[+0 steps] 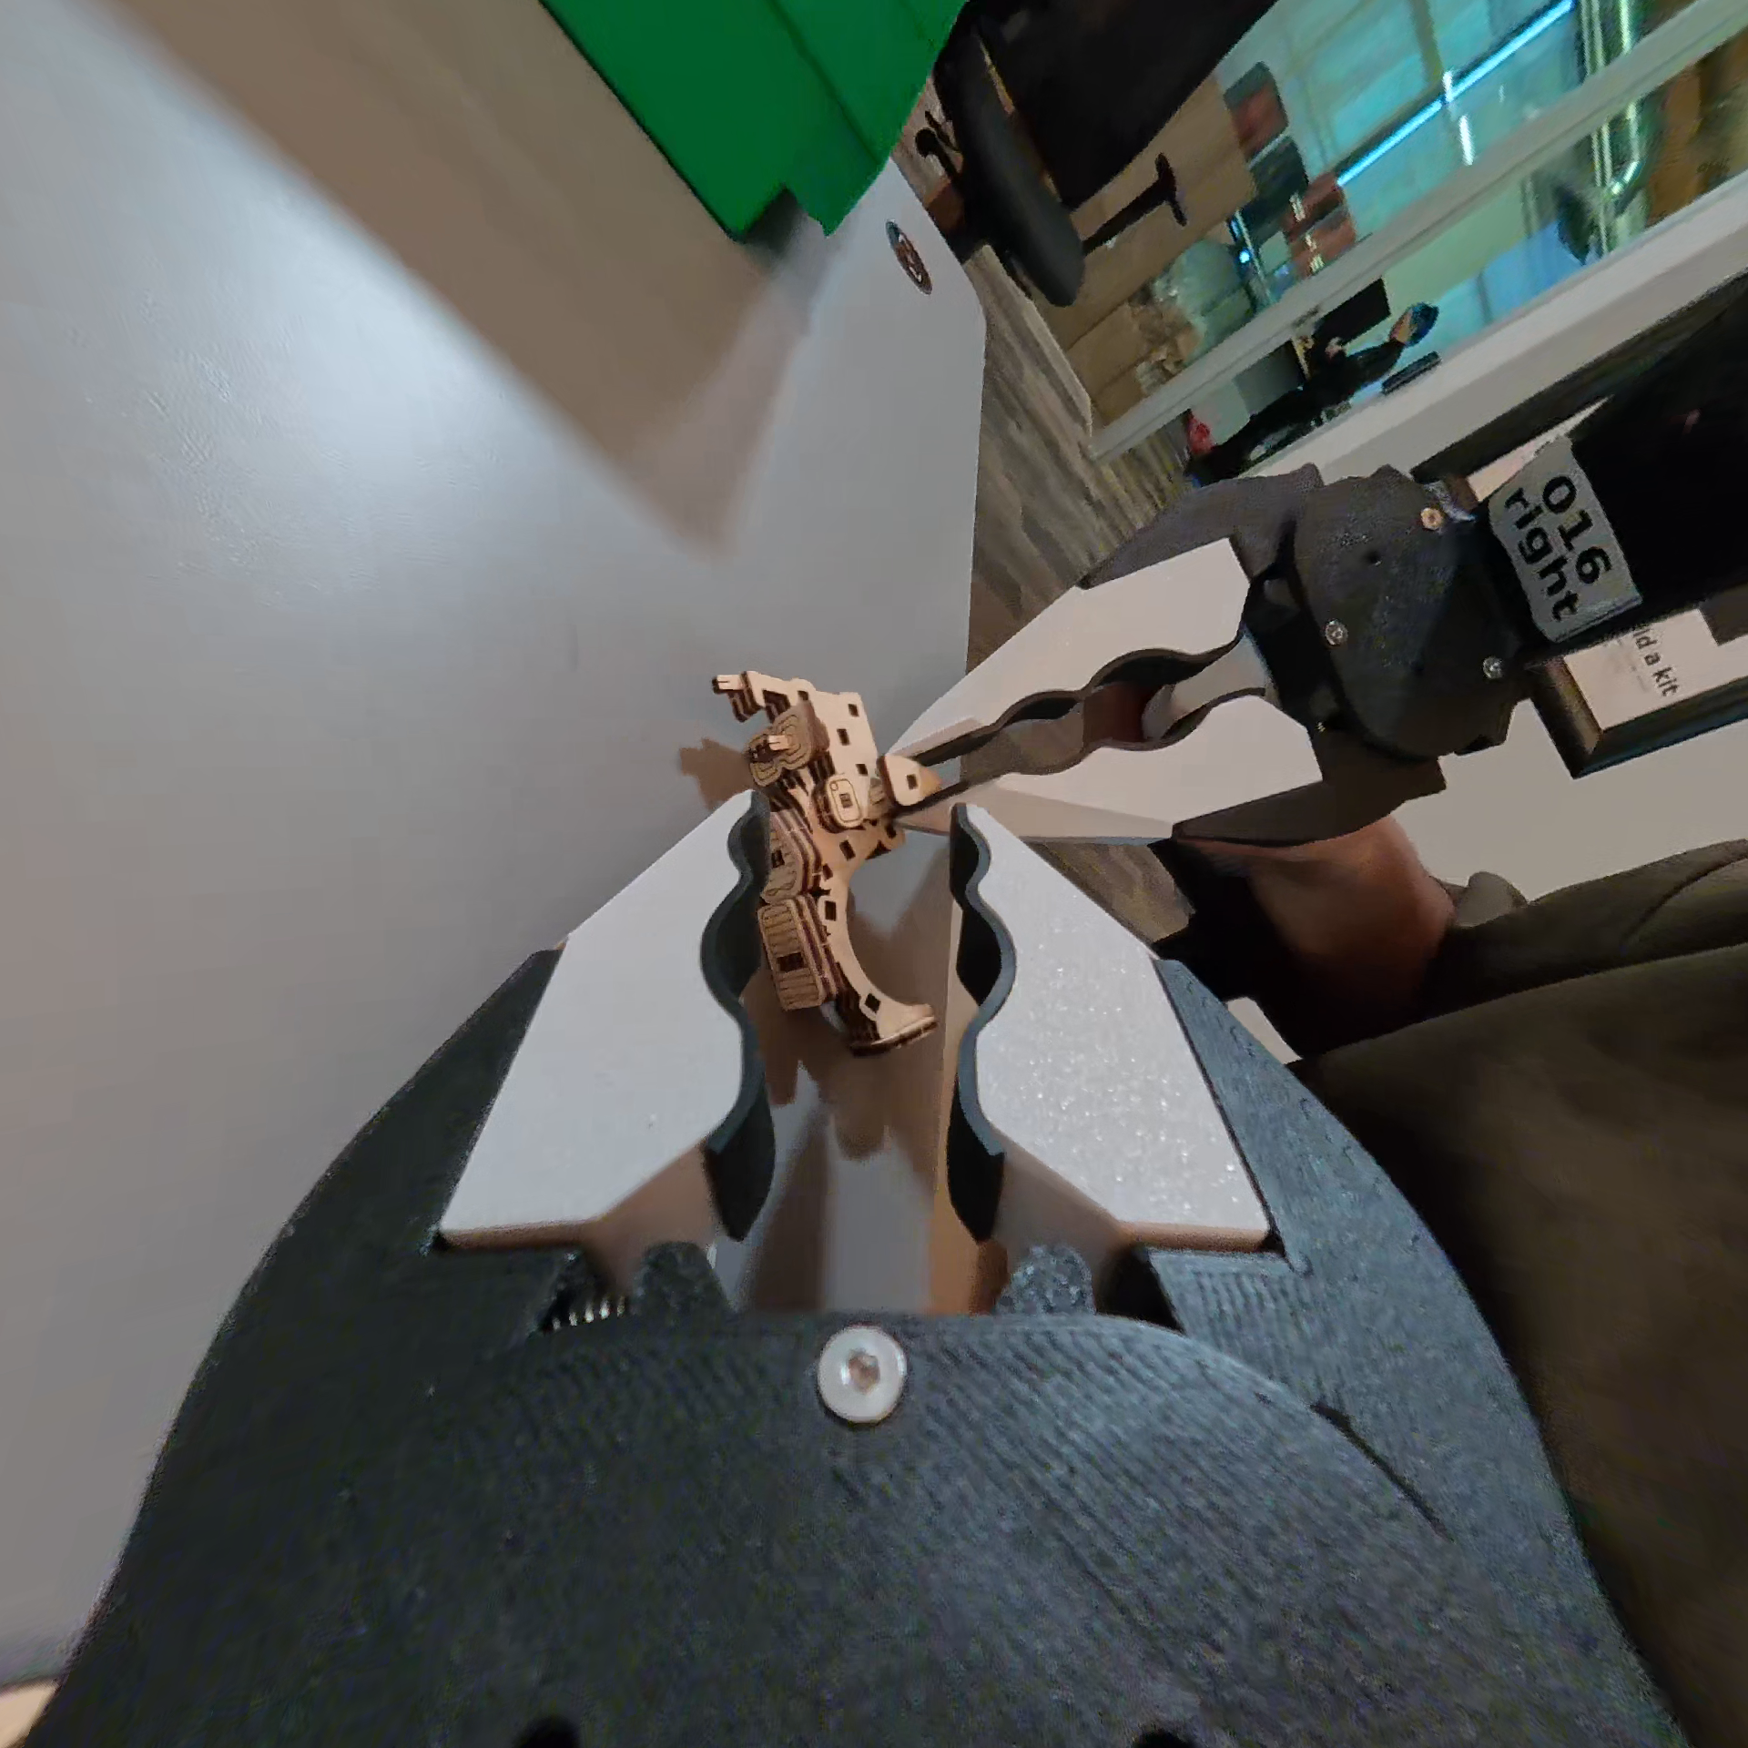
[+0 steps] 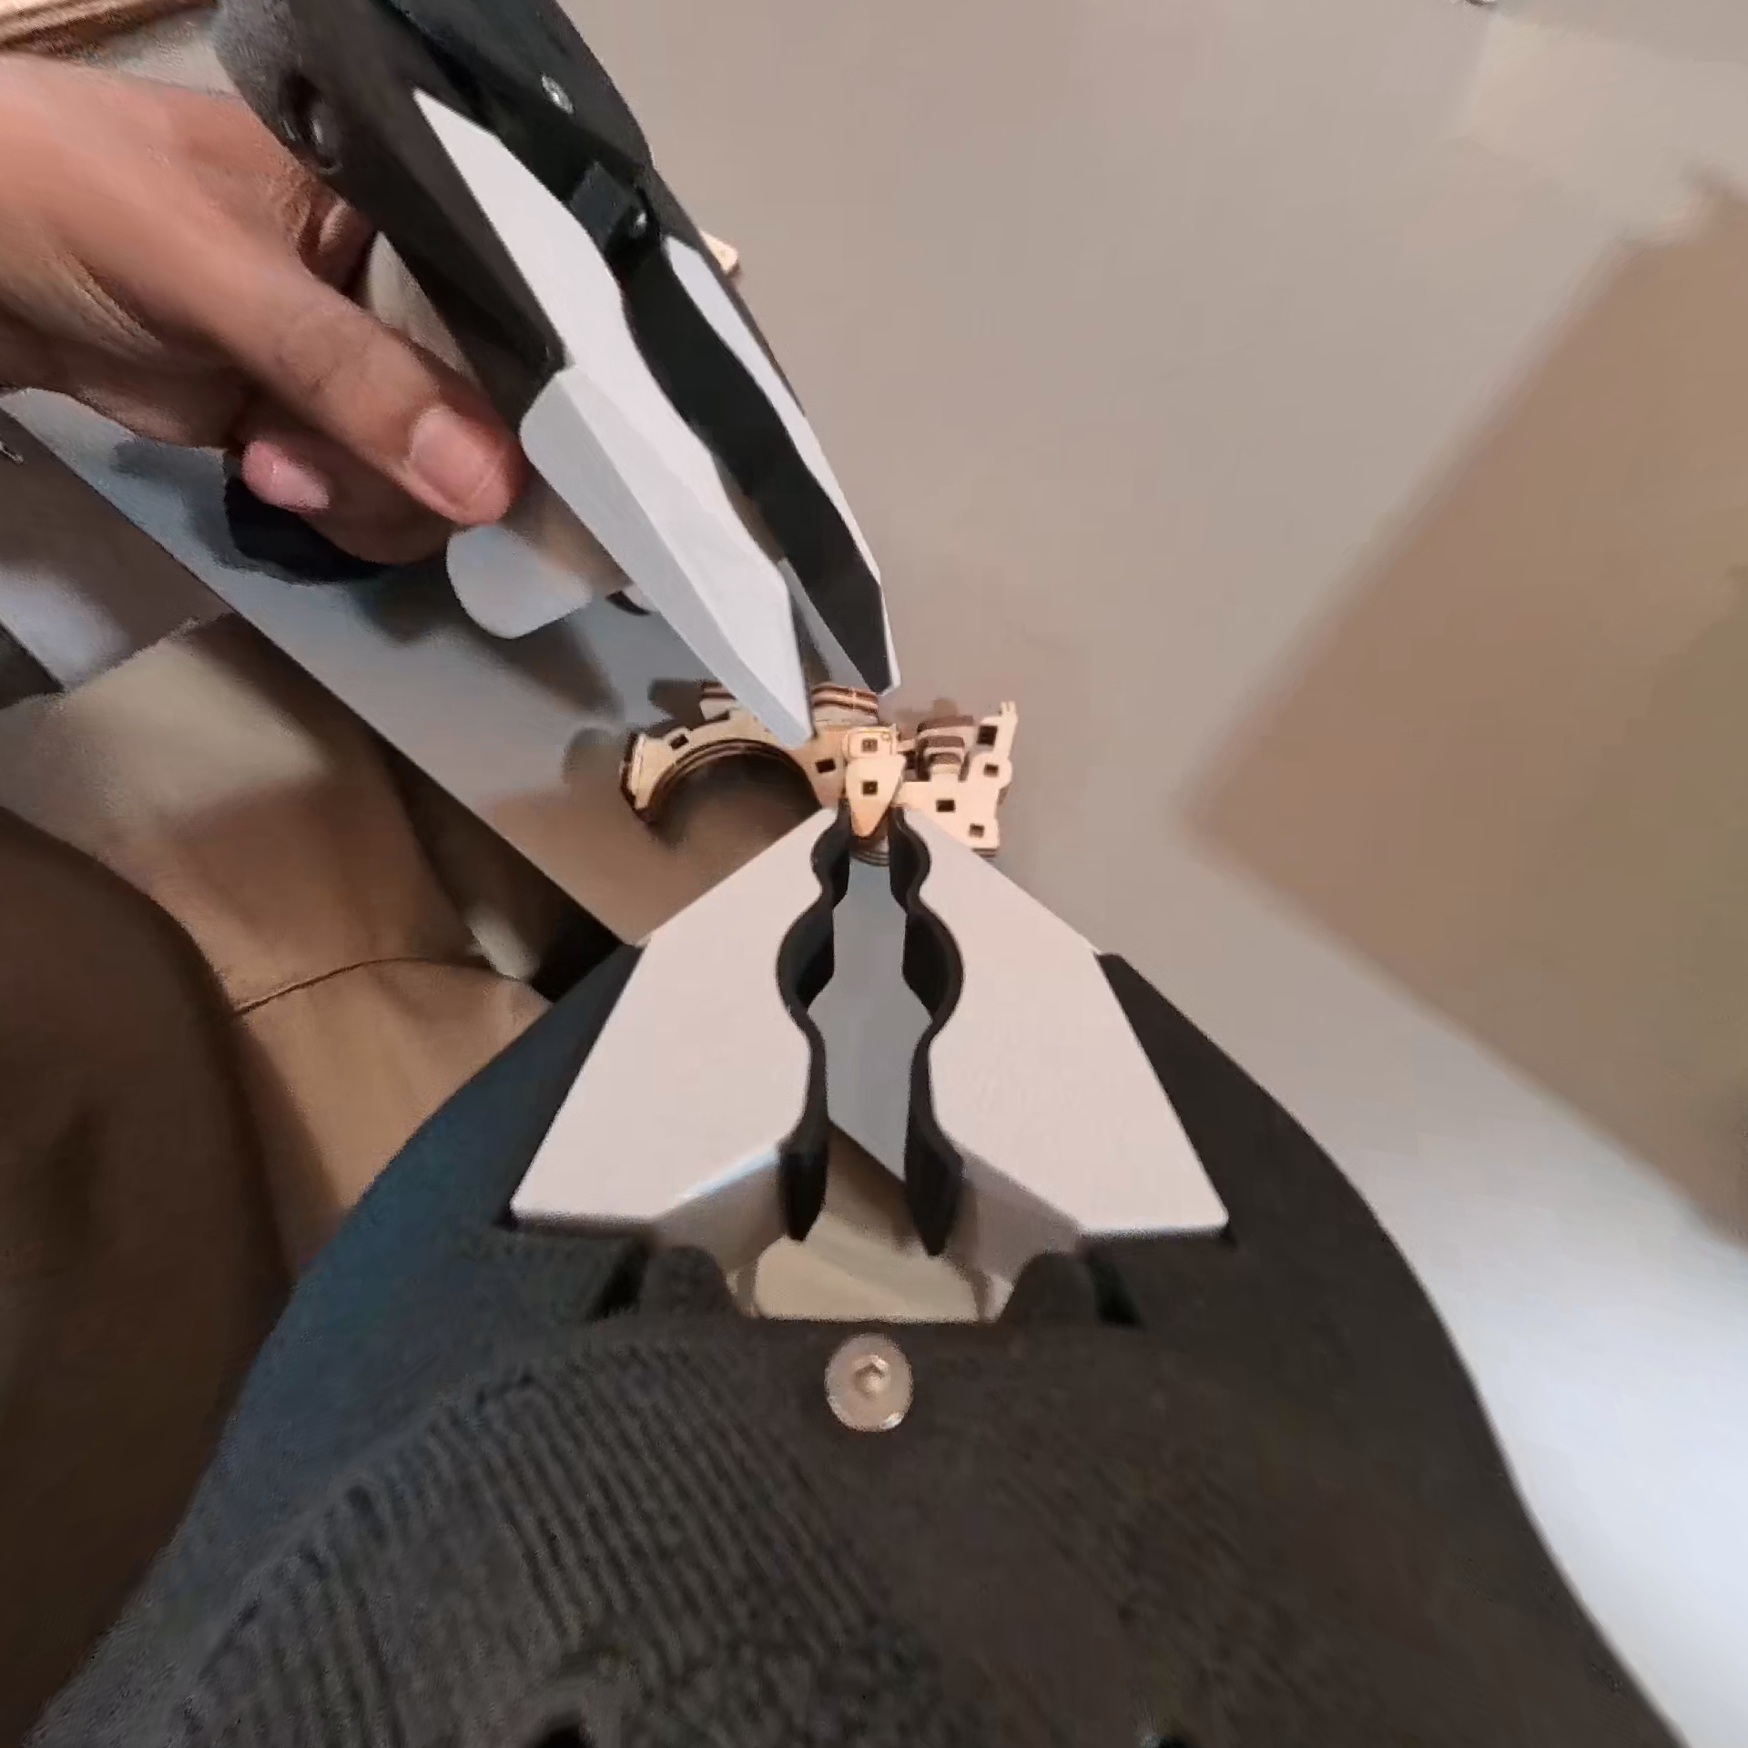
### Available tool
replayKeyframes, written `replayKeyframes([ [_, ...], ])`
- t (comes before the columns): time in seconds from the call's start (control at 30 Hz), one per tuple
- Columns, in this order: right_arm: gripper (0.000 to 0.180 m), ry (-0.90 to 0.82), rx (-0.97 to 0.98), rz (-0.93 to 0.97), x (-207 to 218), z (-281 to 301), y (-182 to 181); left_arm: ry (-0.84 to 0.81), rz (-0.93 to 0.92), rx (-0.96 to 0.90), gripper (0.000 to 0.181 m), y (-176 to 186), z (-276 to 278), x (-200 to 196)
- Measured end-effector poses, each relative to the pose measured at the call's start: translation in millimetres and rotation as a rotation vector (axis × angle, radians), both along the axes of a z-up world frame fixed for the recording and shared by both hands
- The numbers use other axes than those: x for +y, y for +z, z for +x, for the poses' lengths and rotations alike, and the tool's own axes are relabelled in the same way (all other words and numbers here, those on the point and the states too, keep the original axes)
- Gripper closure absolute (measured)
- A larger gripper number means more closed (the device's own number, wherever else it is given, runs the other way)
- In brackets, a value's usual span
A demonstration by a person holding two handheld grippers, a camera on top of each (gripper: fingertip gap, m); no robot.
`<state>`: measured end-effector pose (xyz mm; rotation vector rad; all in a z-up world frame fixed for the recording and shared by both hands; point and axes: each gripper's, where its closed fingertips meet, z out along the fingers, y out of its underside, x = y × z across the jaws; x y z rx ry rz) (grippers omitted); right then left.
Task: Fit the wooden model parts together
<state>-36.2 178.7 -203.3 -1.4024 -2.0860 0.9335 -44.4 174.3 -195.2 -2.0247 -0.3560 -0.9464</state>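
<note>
Left claw [image 1: 856,823] sits nearest in its own view: jaws spread w/ a clear gap, the wooden model [image 1: 813,851] lying against the left finger only. The right wrist view shows its tips down on top of the model, so it looks like it's bracing, not pinching. Can't tell if it's truly gripping.

Right claw [image 2: 865,832] is pressed nearly together at the tips, pinching a small wedge-shaped wooden piece [image 2: 870,790] w/ a square hole. That piece touches the model's side; whether it's seated in a slot can't be made out.

The model, a layered cut-out body w/ an arched part and small square slots, rests on the white table [image 1: 284,568], close to its edge.

Risks, as a guess: the model isn't clamped, so a push from the right could slide or tip it, maybe off the edge. The wedge is held by the very tips, so any twist could pop it out. Thin tabs could snap if pushed in crooked.

Poses: left claw comes in steeply from above, a bare hand [image 2: 236,312] wrapped round its body. Right claw comes in low, about square to the left one.

Farther off: a green box [image 1: 757,104], office chairs and windows.
</note>
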Motion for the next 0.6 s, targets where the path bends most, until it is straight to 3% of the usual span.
replayKeyframes([
  [0.3,0.173,-0.02,-0.038,-0.001,2.3,0.6,-2.1,0.026,-0.032,-0.032,0.163,-6.0,-6.7,7.5],
  [0.6,0.173,-0.05,-0.053,0.044,3.2,-0.2,-2.5,0.027,-0.036,-0.008,0.163,-7.4,-6.3,8.0],
])
